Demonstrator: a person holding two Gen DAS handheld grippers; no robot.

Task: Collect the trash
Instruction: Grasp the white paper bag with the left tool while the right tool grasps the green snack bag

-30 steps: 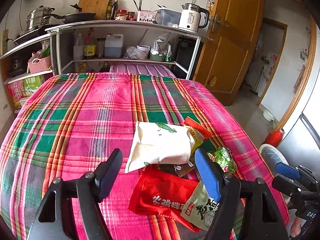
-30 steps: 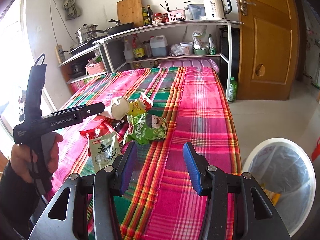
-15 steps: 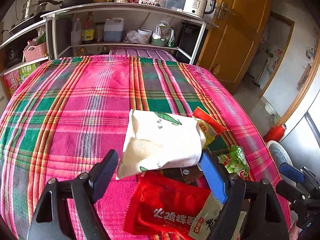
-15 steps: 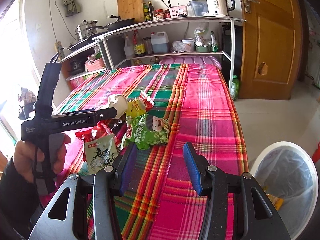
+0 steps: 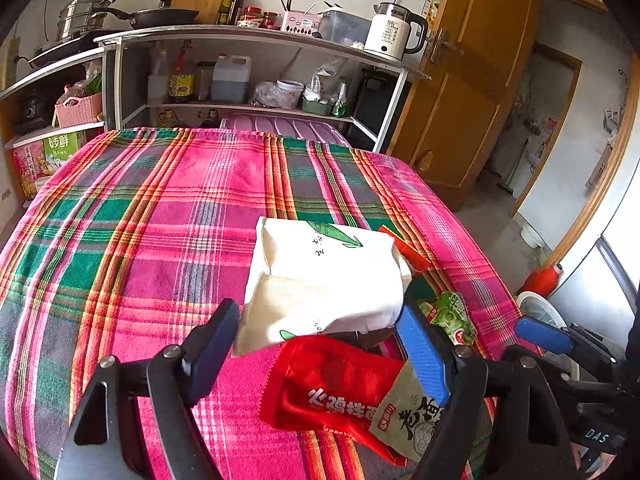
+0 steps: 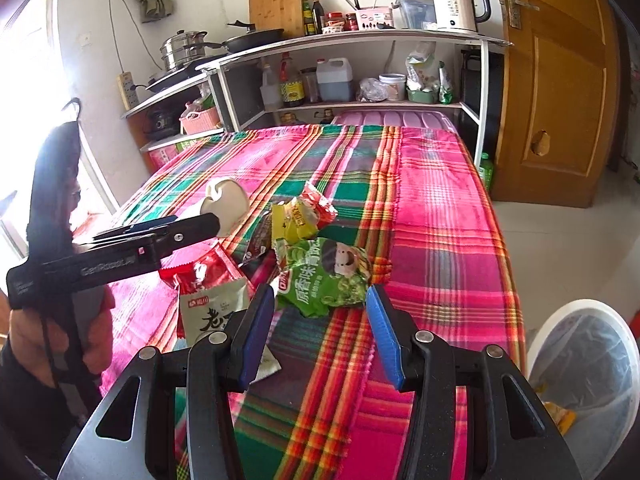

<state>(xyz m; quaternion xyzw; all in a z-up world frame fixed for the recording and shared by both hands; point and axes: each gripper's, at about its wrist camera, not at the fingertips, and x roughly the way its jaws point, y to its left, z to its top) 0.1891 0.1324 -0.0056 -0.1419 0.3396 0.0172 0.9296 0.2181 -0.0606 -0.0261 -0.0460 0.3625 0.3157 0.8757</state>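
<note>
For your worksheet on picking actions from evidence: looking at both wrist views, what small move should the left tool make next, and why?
Probably close the left tool on the white paper bag. The bag sits between its open fingers, apparently not yet pinched, on top of the other wrappers. The lined bin stands on the floor off the table's right side, so it would be carried there afterwards.

My left gripper (image 5: 320,344) reaches forward, level and low, its jaws spread wide. My left hand (image 6: 52,320) is wrapped around its handle. My right gripper (image 6: 316,332) also points forward, fingers (image 6: 384,340) parted with a clear gap between the blue pads.
</note>
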